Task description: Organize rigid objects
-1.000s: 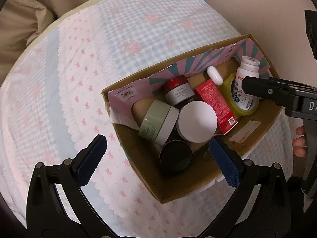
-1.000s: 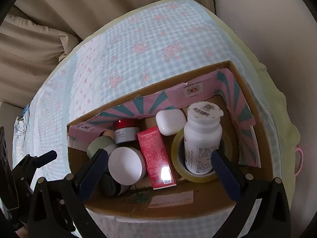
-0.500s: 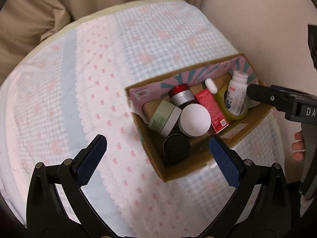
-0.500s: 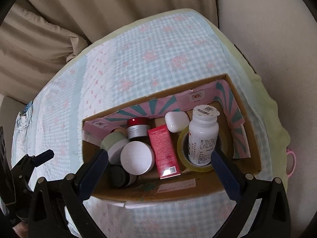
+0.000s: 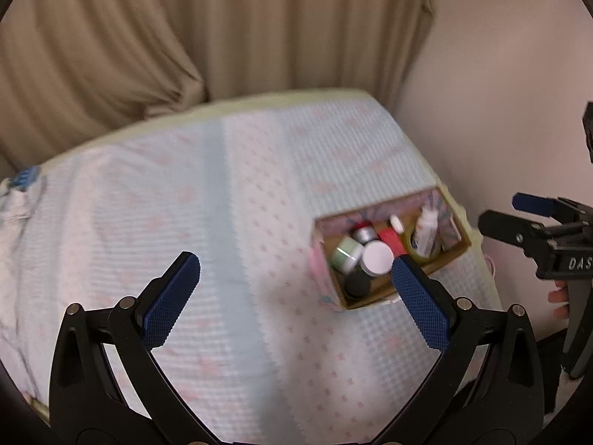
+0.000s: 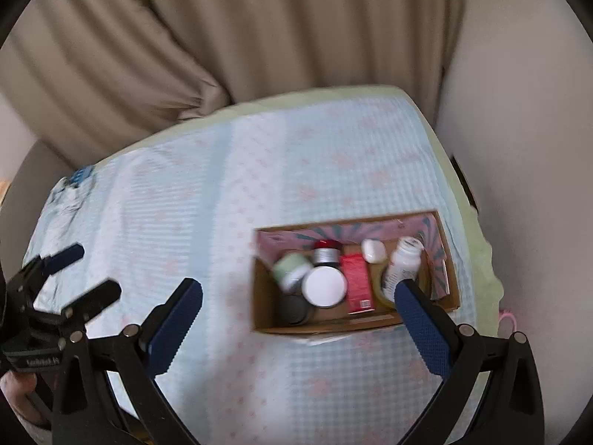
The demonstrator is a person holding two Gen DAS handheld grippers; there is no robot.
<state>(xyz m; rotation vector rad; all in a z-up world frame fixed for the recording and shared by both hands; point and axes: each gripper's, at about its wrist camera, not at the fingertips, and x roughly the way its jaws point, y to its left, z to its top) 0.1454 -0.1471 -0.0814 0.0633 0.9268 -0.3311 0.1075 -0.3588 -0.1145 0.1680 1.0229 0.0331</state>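
Bed cover (image 6: 207,200) left of the cardboard box (image 6: 267,304) lies bare, free to cross. Box interior packed w/ jars & a bottle (image 6: 402,265); wall (image 6: 519,148) close on right.

Both wrist cams look down from high above the bed (image 5: 229,193), sharing the box (image 6: 267,307) near its right edge.

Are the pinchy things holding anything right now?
No. The left hand-held gripper and the right hand-held gripper are both open and empty. Everything sits in the cardboard box.
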